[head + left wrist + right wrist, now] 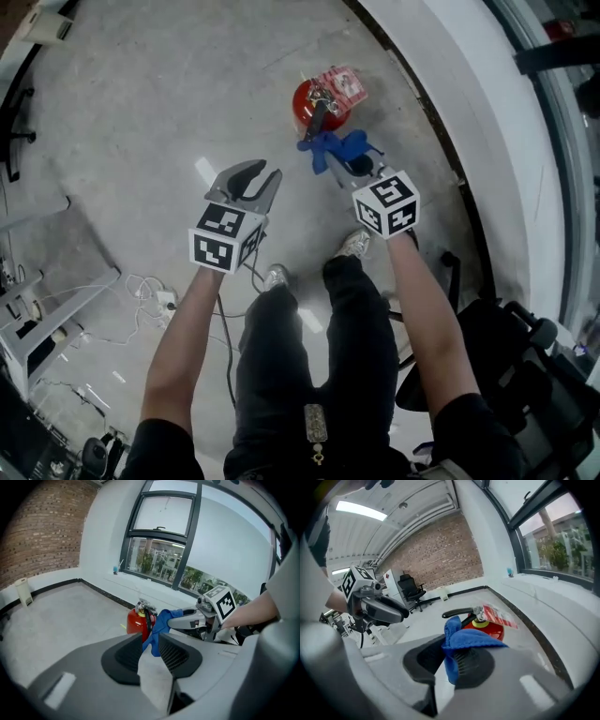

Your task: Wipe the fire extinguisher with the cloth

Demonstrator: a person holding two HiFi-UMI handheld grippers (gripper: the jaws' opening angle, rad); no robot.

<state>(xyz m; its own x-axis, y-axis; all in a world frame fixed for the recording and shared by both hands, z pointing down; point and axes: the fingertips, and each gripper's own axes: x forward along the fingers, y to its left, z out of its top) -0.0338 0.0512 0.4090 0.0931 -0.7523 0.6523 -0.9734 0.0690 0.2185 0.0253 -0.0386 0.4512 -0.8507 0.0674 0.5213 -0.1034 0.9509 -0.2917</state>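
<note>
"What's the right gripper [447, 657] got hold of?"

"A blue cloth [465, 639]. Its fingers are clamped tight on it. One fold bunches up over the fingertips and the rest hangs down below them."

"And the left gripper [150, 644]?"

"Its fingers are spread, with nothing between them. It's up in the air beside the right one, and the two are apart."

"Where's the fire extinguisher [322, 99]?"

"It's standing upright on the concrete floor [169, 84], out beyond both sets of fingertips and lower than them. That's near the dark strip at the foot of the white wall. It's nearer the right fingers than the left ones. Its black handle is on top, with a red and white tag [500, 615] hanging off it."

"Is the cloth touching it?"

"It looks clear of it. The cloth hangs from the fingers up in the air, and the red body sits on the floor just past it."
</note>
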